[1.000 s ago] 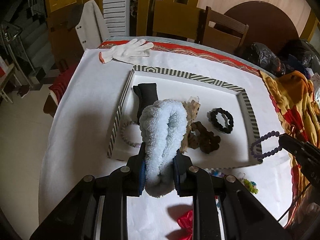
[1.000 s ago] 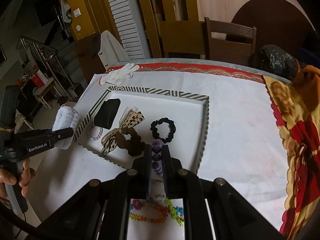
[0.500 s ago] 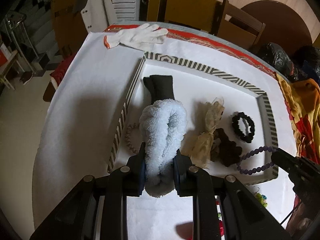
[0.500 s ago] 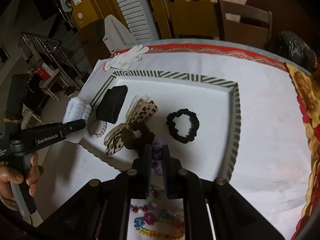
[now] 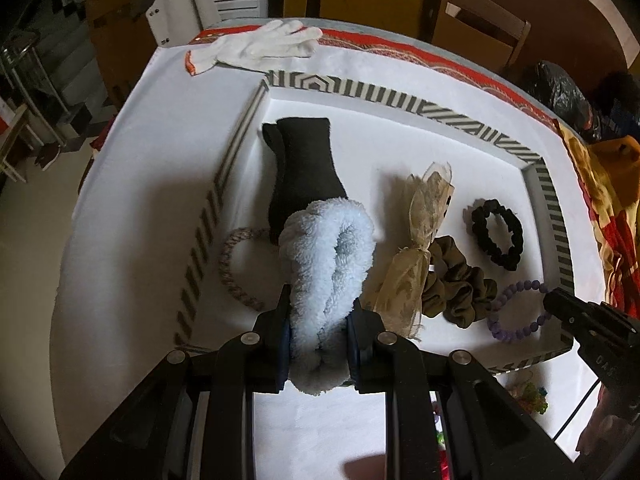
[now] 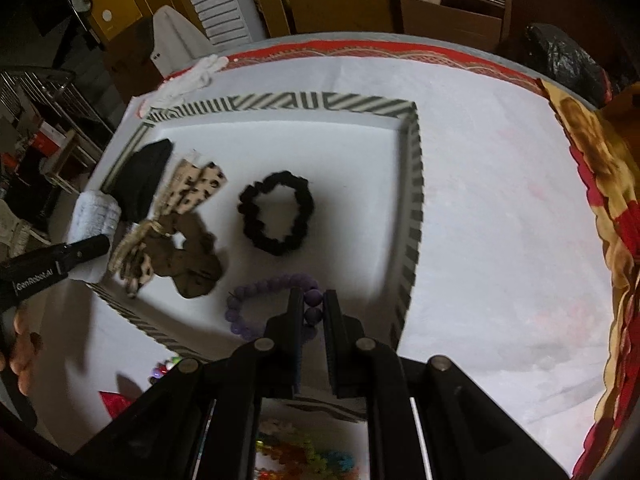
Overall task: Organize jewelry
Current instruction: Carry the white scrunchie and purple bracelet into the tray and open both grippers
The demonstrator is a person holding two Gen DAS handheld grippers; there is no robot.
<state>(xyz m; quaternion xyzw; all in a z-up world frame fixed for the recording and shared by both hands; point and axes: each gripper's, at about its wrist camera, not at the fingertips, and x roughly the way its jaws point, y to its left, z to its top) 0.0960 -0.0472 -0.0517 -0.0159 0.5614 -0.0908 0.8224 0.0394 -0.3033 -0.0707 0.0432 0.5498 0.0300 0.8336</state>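
Observation:
My left gripper is shut on a fluffy pale blue headband and holds it over the near left part of the striped-rim white tray. My right gripper is shut on a purple bead bracelet, which hangs over the tray's near right part. In the tray lie a black pouch, a leopard-print bow on a brown scrunchie, a black scrunchie and a thin beaded bracelet.
A white glove lies beyond the tray on the white tablecloth. Colourful bead jewelry and a red item lie near me, in front of the tray. A patterned orange cloth drapes the right table edge. Wooden chairs stand behind.
Both grippers have moved forward over the tray. The purple bracelet, held beyond the tray's right edge a second ago, now hangs inside it. The headband is lower and closer to the black pouch.

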